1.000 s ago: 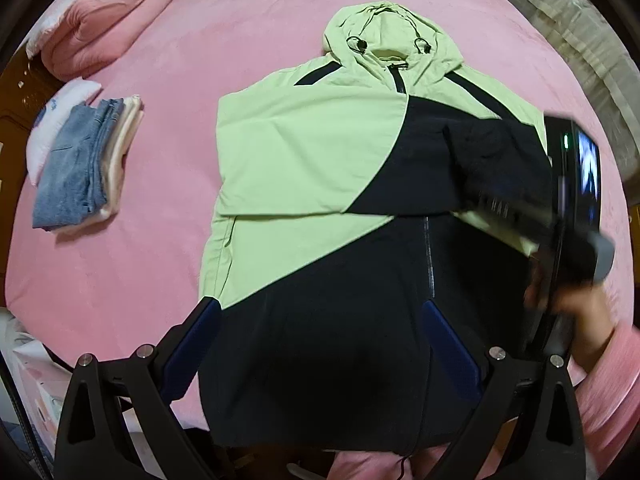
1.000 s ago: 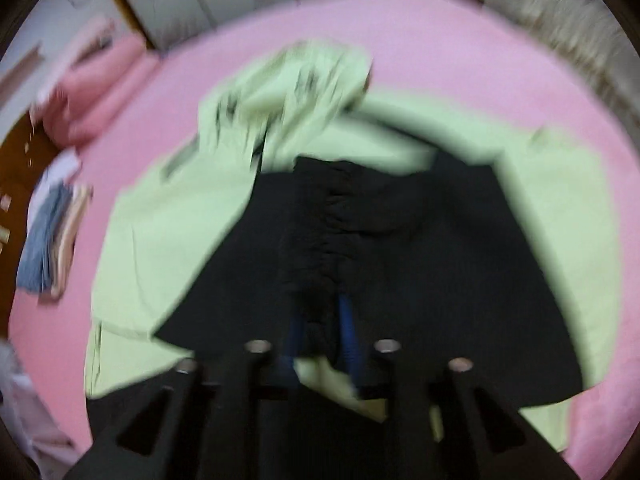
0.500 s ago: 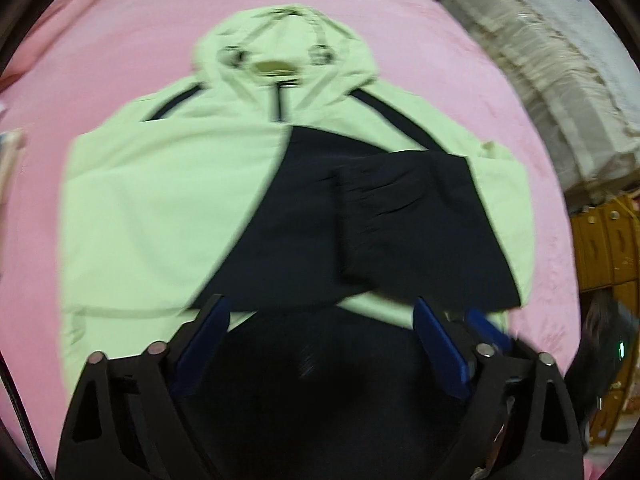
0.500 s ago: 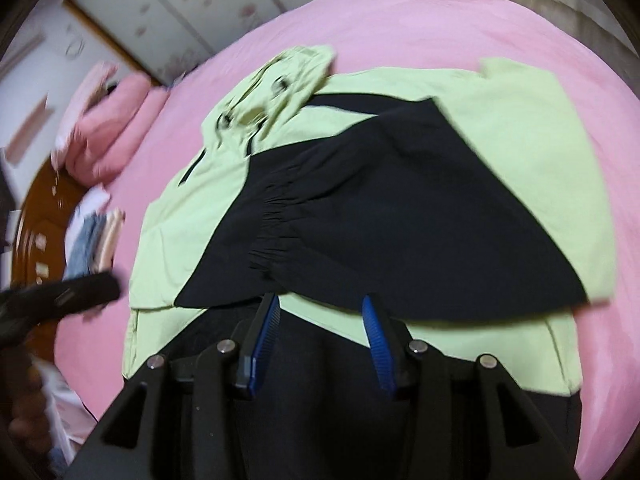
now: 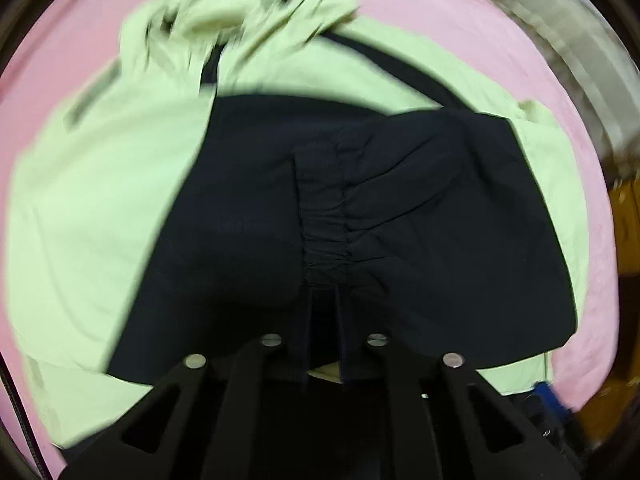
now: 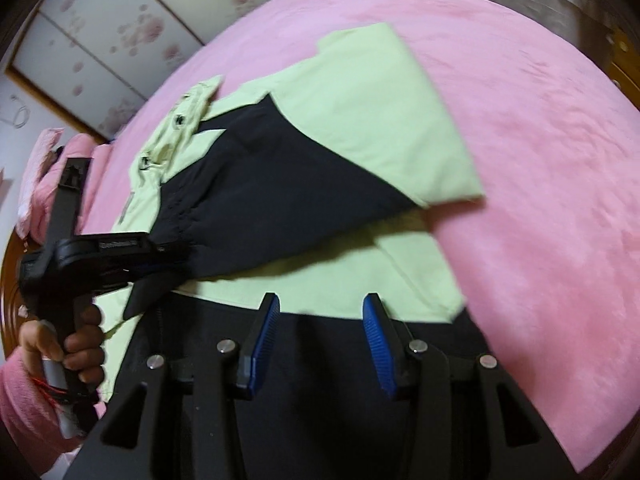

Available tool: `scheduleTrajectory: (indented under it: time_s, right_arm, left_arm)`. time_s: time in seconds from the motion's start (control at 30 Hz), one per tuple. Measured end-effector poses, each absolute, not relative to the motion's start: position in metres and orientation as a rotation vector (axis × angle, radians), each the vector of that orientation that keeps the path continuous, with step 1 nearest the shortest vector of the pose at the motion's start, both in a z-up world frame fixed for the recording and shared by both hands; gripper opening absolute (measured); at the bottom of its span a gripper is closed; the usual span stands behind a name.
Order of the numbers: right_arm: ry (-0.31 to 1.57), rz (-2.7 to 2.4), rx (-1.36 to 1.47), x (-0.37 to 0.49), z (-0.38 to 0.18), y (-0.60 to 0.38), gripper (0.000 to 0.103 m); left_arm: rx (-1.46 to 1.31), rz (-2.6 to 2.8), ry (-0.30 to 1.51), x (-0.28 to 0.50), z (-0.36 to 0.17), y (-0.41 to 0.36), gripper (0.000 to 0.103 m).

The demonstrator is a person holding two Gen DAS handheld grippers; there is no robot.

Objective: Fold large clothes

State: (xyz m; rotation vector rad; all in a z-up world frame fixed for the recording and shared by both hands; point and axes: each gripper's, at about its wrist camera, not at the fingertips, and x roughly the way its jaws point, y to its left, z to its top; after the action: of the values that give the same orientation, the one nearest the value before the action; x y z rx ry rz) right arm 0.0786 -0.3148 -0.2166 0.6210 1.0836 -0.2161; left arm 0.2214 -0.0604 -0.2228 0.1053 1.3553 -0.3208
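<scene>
A lime-green and black hooded jacket [image 5: 100, 200] lies flat on the pink bed [image 5: 560, 92], hood at the far end. Its black sleeve [image 5: 440, 240] is folded across the chest. My left gripper [image 5: 323, 296] is shut on the sleeve's gathered cuff. The right wrist view shows that left gripper [image 6: 176, 254] at the left, pinching the black sleeve [image 6: 280, 200], with a hand [image 6: 80, 344] on its handle. My right gripper [image 6: 322, 320] is open over the jacket's [image 6: 380, 100] black lower part, near its right edge, with nothing between its blue pads [image 6: 266, 340].
The pink bed [image 6: 540, 160] spreads wide to the right of the jacket. Pink pillows [image 6: 48, 160] lie at its far left. Sliding doors with a flower pattern [image 6: 120, 40] stand behind. Wooden furniture [image 5: 624, 220] and pale bedding [image 5: 560, 20] border the bed's right side.
My right gripper let go of the black cuff, opened and moved right. My left gripper came down over the cuff from wide open and shut on it.
</scene>
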Motion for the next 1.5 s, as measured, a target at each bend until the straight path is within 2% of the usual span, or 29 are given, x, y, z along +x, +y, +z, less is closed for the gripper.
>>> scheduleTrajectory:
  time_s: [0.17,0.37,0.47,0.6,0.7,0.87,0.9,1.0,1.07,1.13,1.27,1.4,1.5]
  right_arm:
    - [1.094,-0.272,0.621,0.088,-0.215,-0.328,0.045]
    - [1.116,-0.294,0.604,0.112,-0.222,-0.339,0.045]
    - [1.108,-0.308,0.603,0.116,-0.224,-0.343,0.045]
    - [1.121,-0.316,0.604,0.124,-0.230,-0.348,0.046]
    - [1.113,-0.315,0.597,0.129,-0.234,-0.351,0.049]
    - [1.115,-0.324,0.568,0.137,-0.239,-0.350,0.049]
    - [1.113,-0.329,0.570,0.138,-0.239,-0.350,0.049]
    - [1.113,-0.330,0.558,0.140,-0.239,-0.349,0.051]
    - [1.114,-0.330,0.551,0.142,-0.240,-0.346,0.052]
    - [1.113,-0.330,0.552,0.142,-0.239,-0.346,0.052]
    - [1.108,-0.327,0.561,0.142,-0.241,-0.348,0.052]
    - [1.099,-0.323,0.561,0.143,-0.243,-0.348,0.053]
    - [1.094,-0.318,0.555,0.145,-0.245,-0.347,0.055]
  left_arm:
    - [-0.021,-0.458,1.273,0.231,-0.156,-0.076,0.003]
    - [-0.116,-0.515,1.043,0.258,-0.058,-0.077,0.002]
    - [-0.105,-0.482,0.977,0.271,-0.037,-0.060,0.002]
    - [-0.102,-0.346,0.928,0.274,-0.029,-0.017,0.000]
    - [-0.111,-0.223,0.959,0.278,-0.044,0.030,0.000]
    - [-0.150,-0.120,1.211,0.279,-0.116,0.078,0.000]
    - [-0.163,-0.137,1.250,0.279,-0.127,0.079,0.002]
    - [-0.169,-0.220,1.350,0.279,-0.158,0.059,0.019]
    - [-0.162,-0.286,1.371,0.281,-0.171,0.035,0.045]
    - [-0.145,-0.321,1.375,0.286,-0.178,0.011,0.062]
    - [-0.046,-0.378,1.342,0.309,-0.195,-0.030,0.067]
    - [0.054,-0.376,1.319,0.331,-0.216,-0.051,0.067]
    - [0.119,-0.363,1.378,0.337,-0.244,-0.064,0.065]
